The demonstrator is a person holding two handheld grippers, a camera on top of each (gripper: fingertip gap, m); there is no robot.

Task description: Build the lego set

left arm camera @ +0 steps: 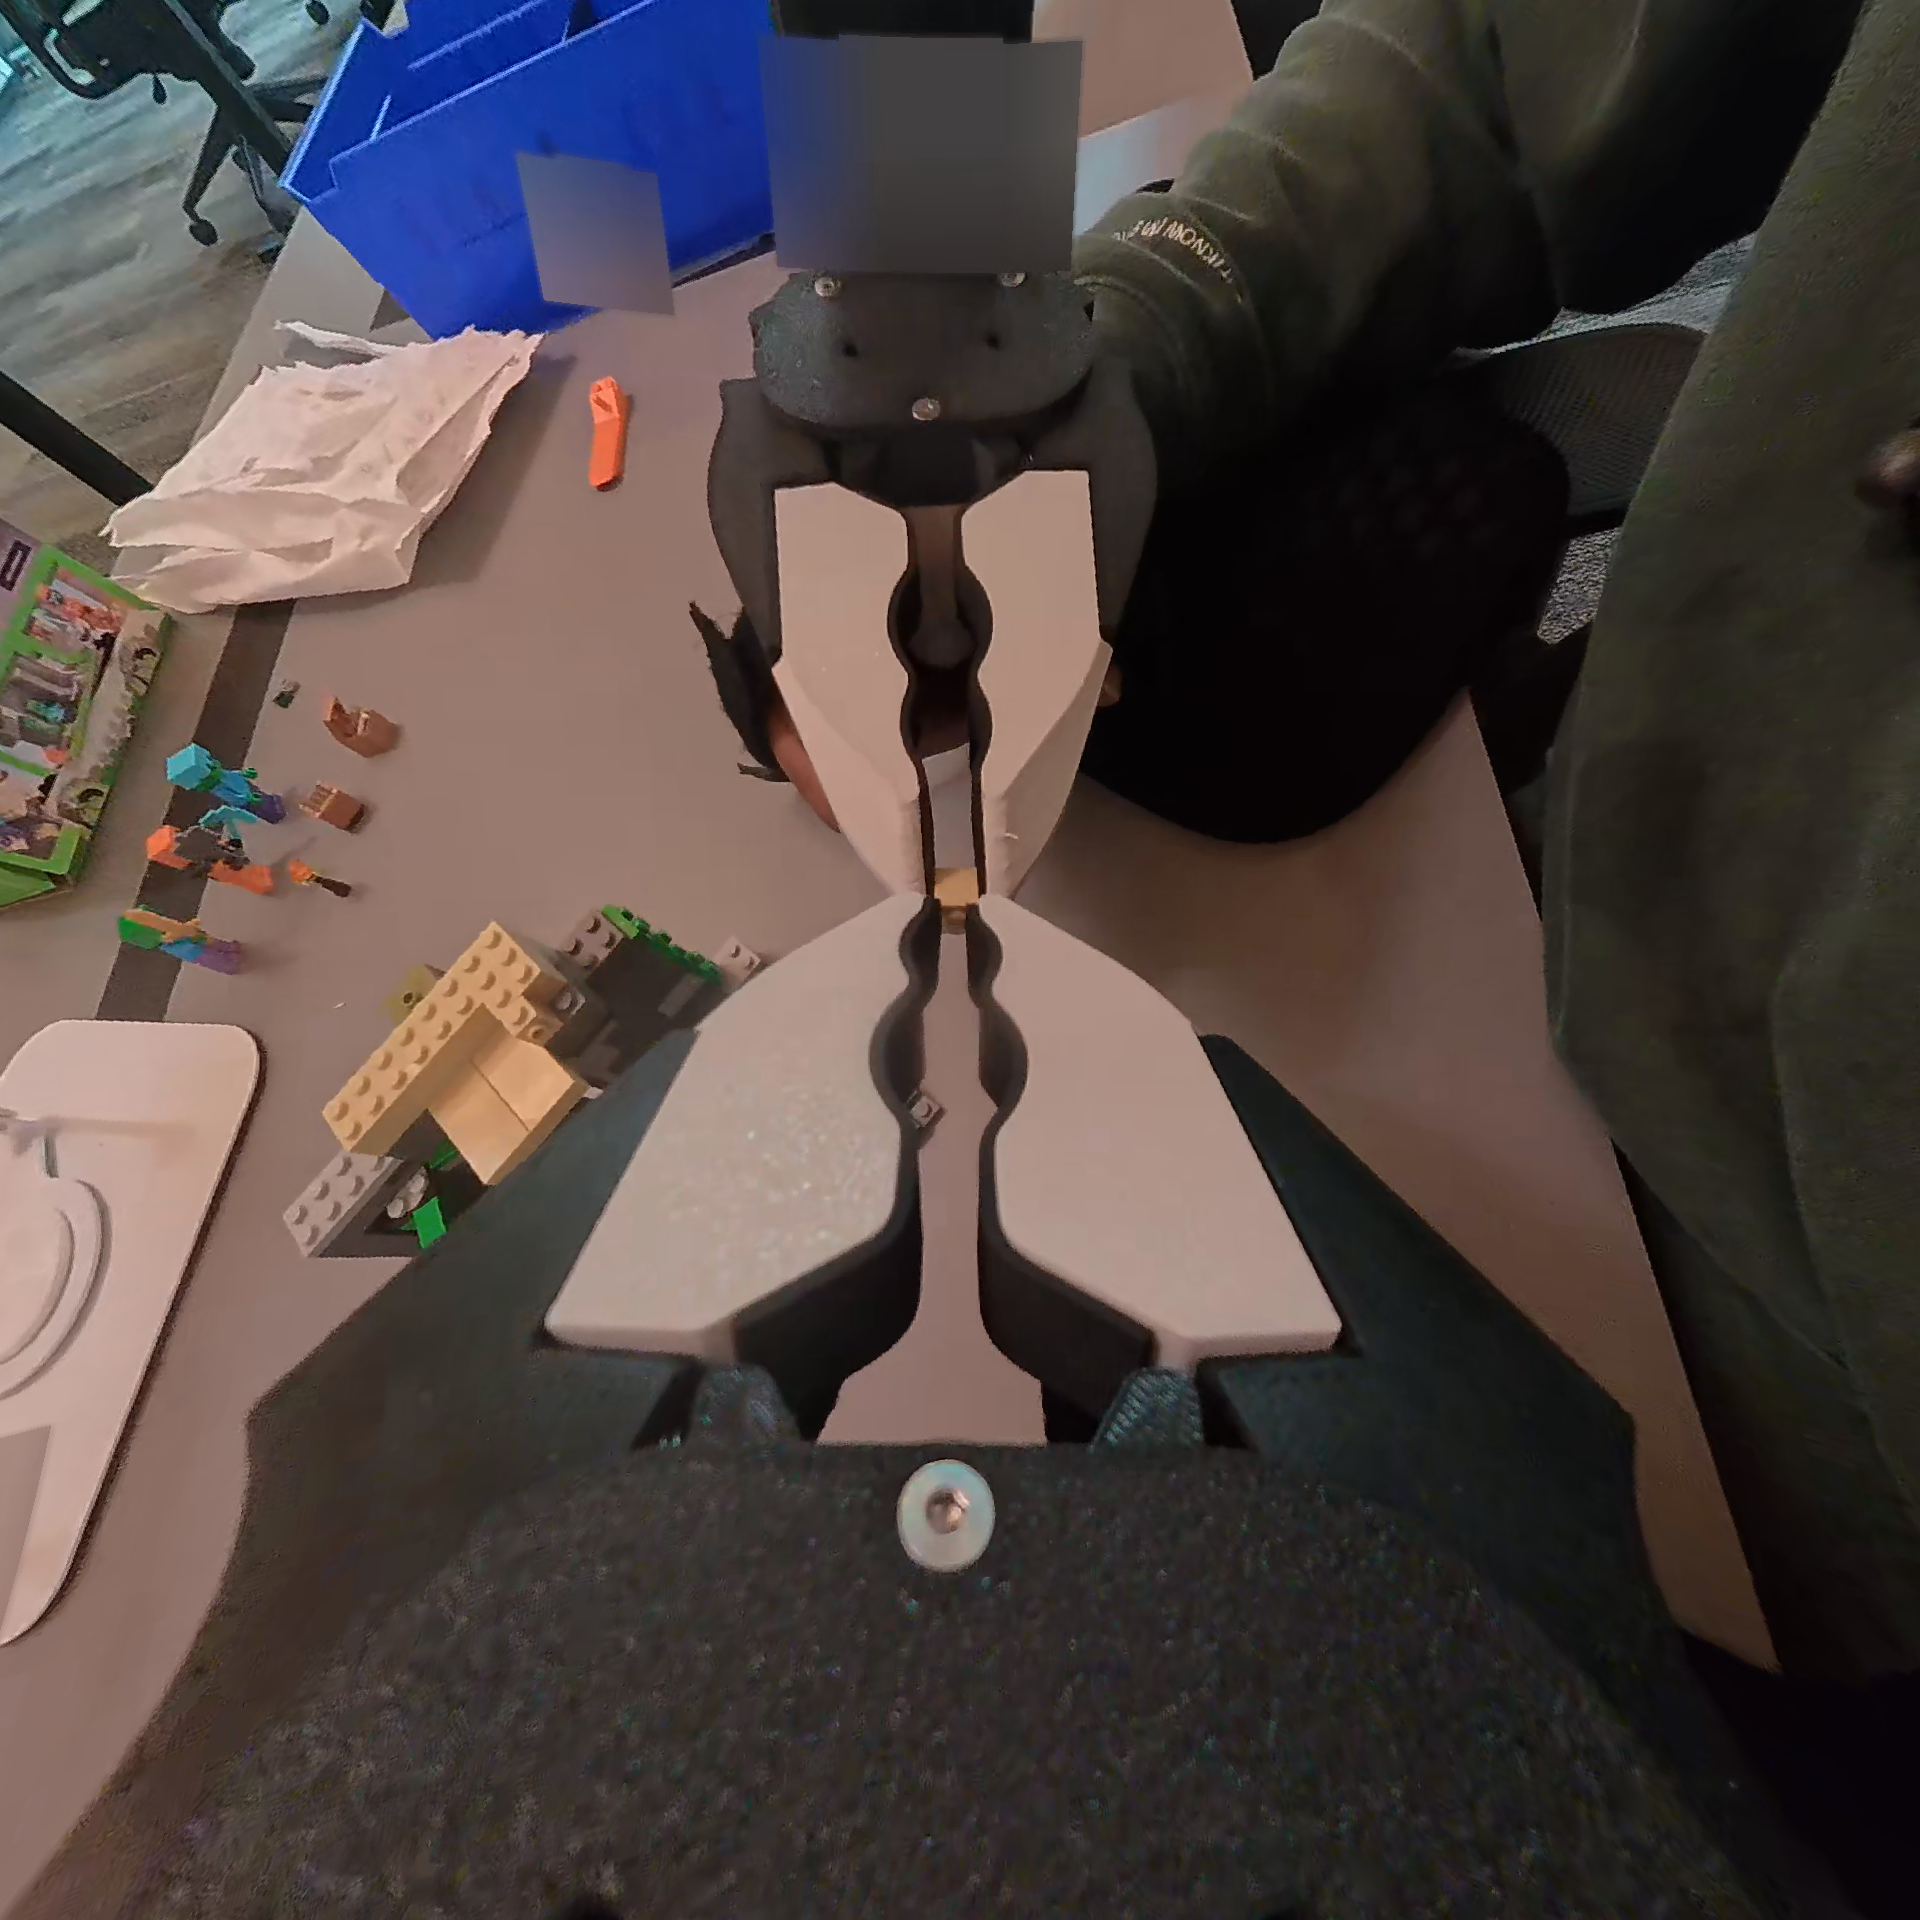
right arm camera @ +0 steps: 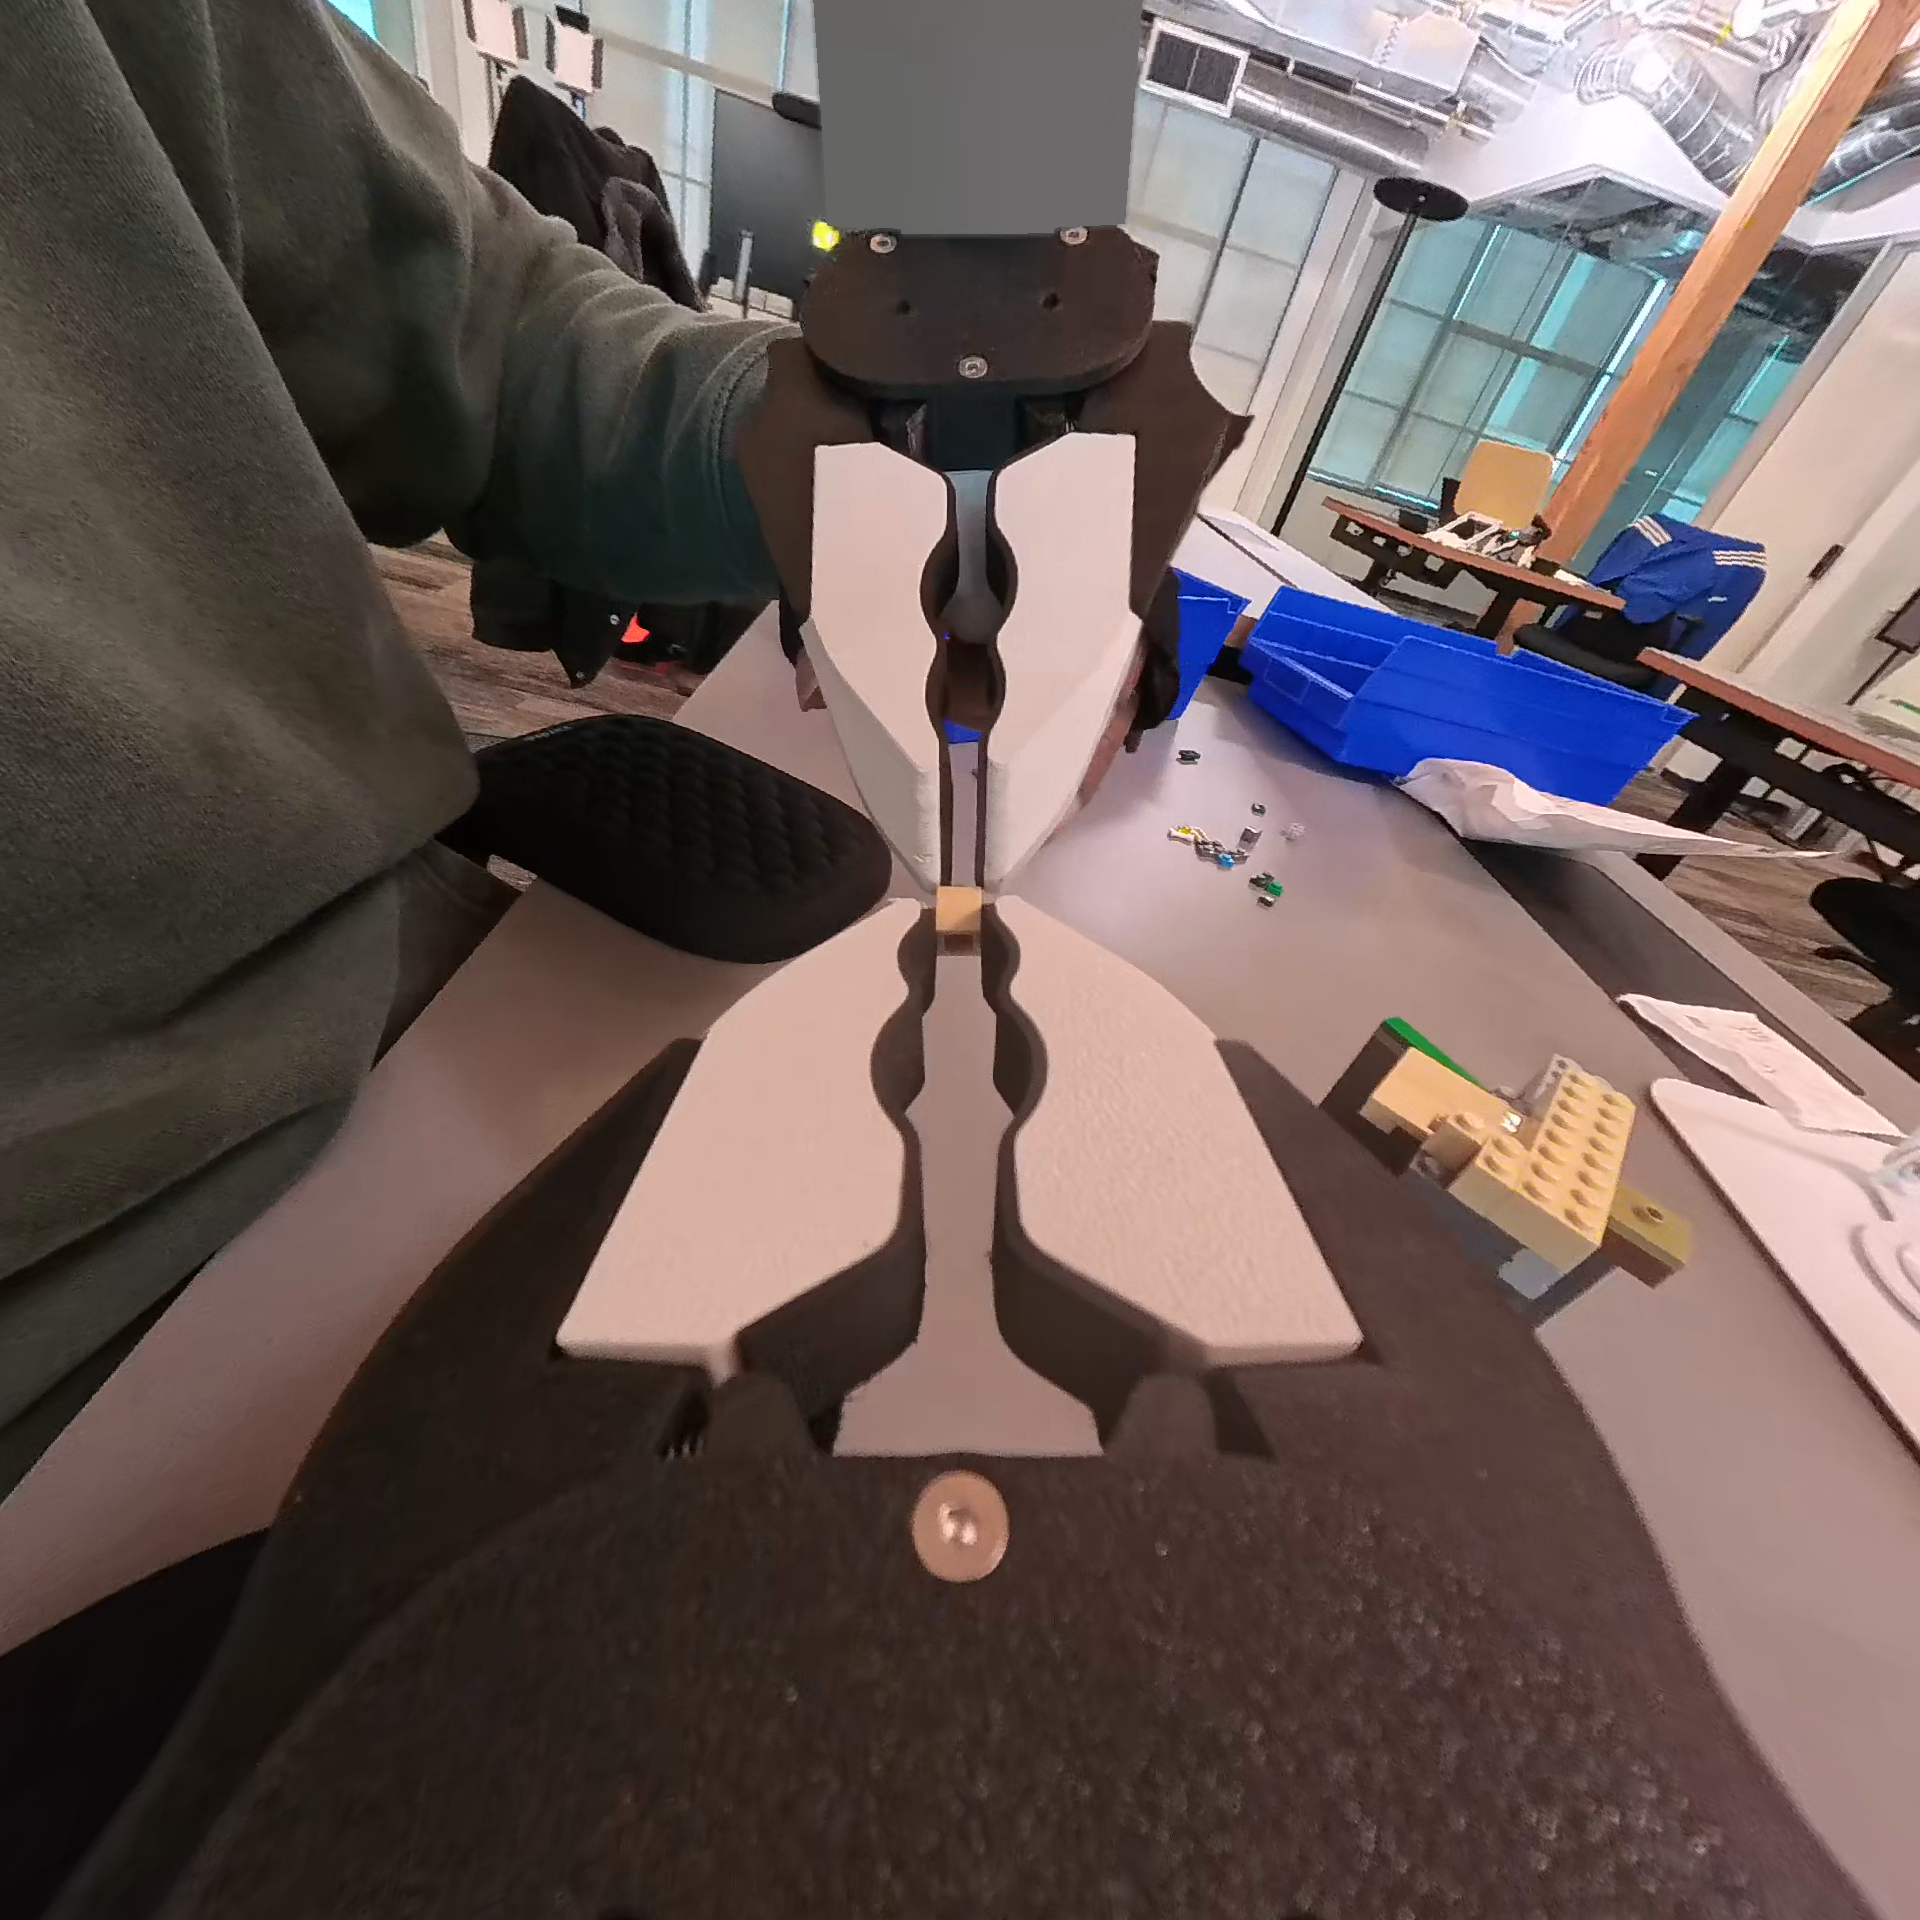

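Note:
My two grippers point at each other, tip to tip, above the grey table. A small tan brick sits between both sets of tips. My right gripper is shut on the tan brick, and most of the brick lies between its pads. My left gripper is closed to the brick's width and pinches its other end. The partly built model of tan, grey, black and green bricks stands to the left on the table. It also shows in the right wrist view, on the right.
Small figures and loose pieces lie left of the model, with a green box, crumpled white paper, an orange tool and a blue bin. A white mat lies near left. Tiny parts are scattered. Only a small space, under 4 cm, lies between the two pairs of fingers.

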